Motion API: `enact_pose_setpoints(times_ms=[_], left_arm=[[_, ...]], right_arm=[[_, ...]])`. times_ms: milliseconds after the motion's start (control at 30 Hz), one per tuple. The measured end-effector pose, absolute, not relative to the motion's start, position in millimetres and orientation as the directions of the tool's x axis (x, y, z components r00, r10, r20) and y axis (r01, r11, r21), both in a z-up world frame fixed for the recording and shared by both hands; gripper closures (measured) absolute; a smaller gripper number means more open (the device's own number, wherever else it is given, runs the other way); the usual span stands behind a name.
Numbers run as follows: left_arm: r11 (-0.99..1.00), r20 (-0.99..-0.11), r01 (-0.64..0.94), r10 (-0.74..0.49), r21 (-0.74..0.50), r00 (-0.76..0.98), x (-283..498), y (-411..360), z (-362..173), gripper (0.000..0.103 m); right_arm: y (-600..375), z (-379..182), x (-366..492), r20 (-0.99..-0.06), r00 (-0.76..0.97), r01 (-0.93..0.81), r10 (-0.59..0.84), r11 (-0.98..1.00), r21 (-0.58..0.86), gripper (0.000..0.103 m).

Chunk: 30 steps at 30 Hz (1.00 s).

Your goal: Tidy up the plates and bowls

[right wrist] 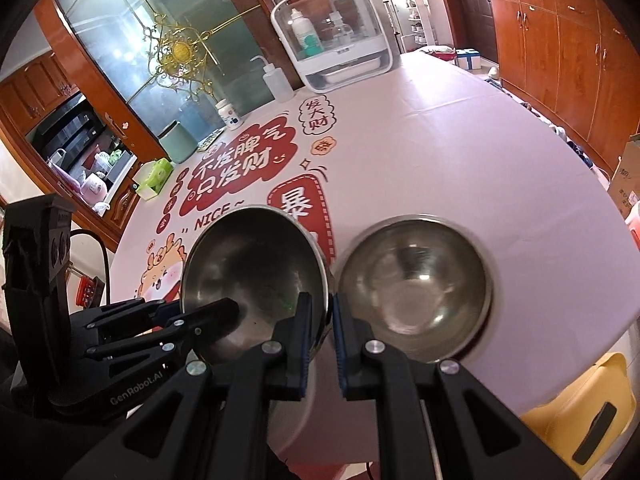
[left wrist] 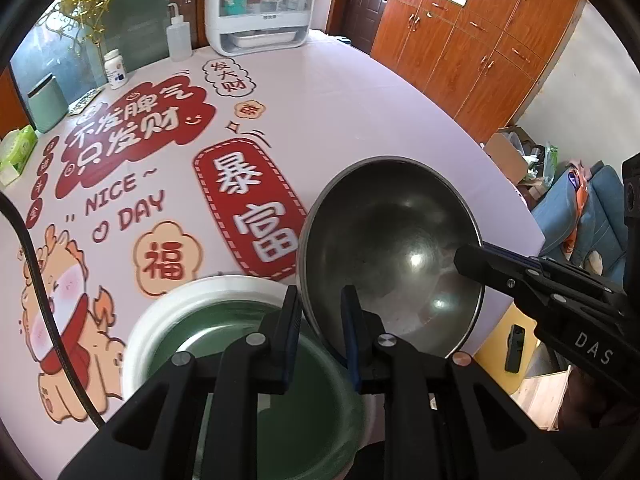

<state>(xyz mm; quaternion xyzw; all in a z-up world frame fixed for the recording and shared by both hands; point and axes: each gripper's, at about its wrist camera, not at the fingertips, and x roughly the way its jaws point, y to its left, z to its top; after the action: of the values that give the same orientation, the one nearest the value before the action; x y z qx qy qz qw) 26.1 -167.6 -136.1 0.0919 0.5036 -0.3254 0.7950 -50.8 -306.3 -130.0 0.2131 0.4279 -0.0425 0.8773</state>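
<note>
A steel bowl [left wrist: 394, 256] is held tilted above the table by both grippers. My left gripper [left wrist: 320, 300] is shut on its near-left rim. My right gripper [right wrist: 320, 308] is shut on its right rim; the bowl also shows in the right wrist view [right wrist: 248, 276]. The right gripper's fingers [left wrist: 476, 260] reach in over the bowl's right rim. Below my left gripper sits a white plate [left wrist: 152, 328] with a green dish [left wrist: 304, 392] on it. A second steel bowl [right wrist: 416, 288] stands on the table right of the held one.
The pink printed tablecloth [left wrist: 360, 112] covers a round table. At its far side stand a white storage box [left wrist: 260, 4], a squeeze bottle [left wrist: 178, 34], a pill jar [left wrist: 115, 66], a green canister [left wrist: 46, 102] and a tissue pack [left wrist: 16, 148]. A yellow stool [right wrist: 580, 412] stands off the near-right edge.
</note>
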Motion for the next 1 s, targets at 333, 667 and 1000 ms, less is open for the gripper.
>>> enact_pose_setpoints(times_ms=[333, 667, 1000], left_arm=[[0.788, -0.859, 0.583, -0.427, -0.200, 0.282, 12.6, -200.3, -140.6, 0.086], [0.806, -0.863, 0.553, -0.419, -0.210, 0.283, 6.6, -232.2, -145.9, 0.085], [0.841, -0.864, 0.502, -0.394, -0.201, 0.314, 8.0, -250.5, -149.2, 0.084]], right_arm=[[-341.2, -132.2, -60.3, -0.782, 0.611, 0.234, 0.123, 0.916, 0.326, 0.092], [-373.3, -132.6, -63.9, -0.790, 0.598, 0.200, 0.136, 0.929, 0.312, 0.092], [-395.5, -133.1, -58.8, -0.785, 0.598, 0.141, 0.163, 0.943, 0.303, 0.091]])
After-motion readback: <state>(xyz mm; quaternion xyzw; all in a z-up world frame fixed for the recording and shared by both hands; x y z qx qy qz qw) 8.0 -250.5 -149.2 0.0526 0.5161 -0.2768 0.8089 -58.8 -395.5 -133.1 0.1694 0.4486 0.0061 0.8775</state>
